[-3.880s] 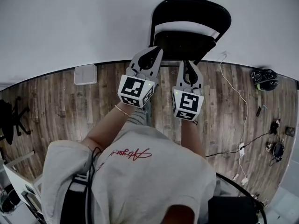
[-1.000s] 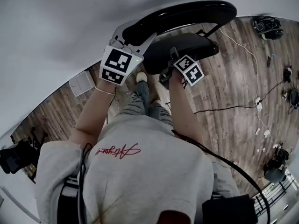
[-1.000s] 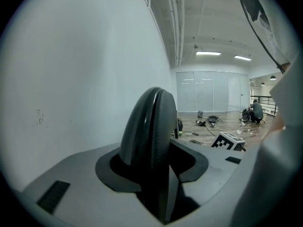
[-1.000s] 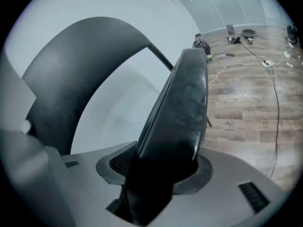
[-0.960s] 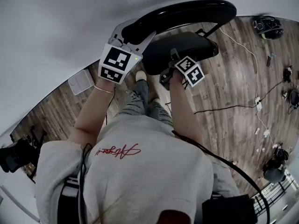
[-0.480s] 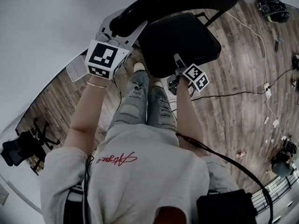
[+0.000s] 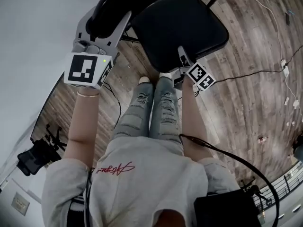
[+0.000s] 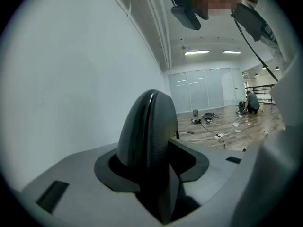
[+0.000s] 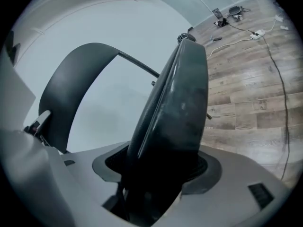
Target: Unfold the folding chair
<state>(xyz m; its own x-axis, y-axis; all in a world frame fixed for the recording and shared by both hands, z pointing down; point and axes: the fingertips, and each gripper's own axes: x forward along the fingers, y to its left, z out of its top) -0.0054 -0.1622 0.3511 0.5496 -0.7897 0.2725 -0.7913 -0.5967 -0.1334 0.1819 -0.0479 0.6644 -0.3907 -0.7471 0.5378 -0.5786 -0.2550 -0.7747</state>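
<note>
Head view. Shows folding chair (image 7: 189,13) standing on the wood floor (image 7: 246,79) by the wall (image 7: 33,41), just ahead of the person's knees, seat (image 7: 175,37) swung down close to level. Looks all but opened, judged from that. To finish well: keep the backrest (image 7: 106,6) steady, press the seat's front edge down until it stops, confirm the legs are spread and planted before backing off. Left gripper (image 7: 108,18) raised on an outstretched forearm, astride the backrest's top. Right gripper (image 7: 182,63) lower, on a nearly straight arm, nosing down at the seat's near edge.

Left gripper view. Jaws clamped on the backrest (image 8: 149,126), which fills the gap edge-on; just been easing wider, yet no daylight beside the pad.

Right gripper view. Seat (image 9: 175,108) edge-on, deep between the jaws, which have just been opening wide; grip apparently let go, seat merely straddled. Worth re-closing if more downward push is needed.
</note>
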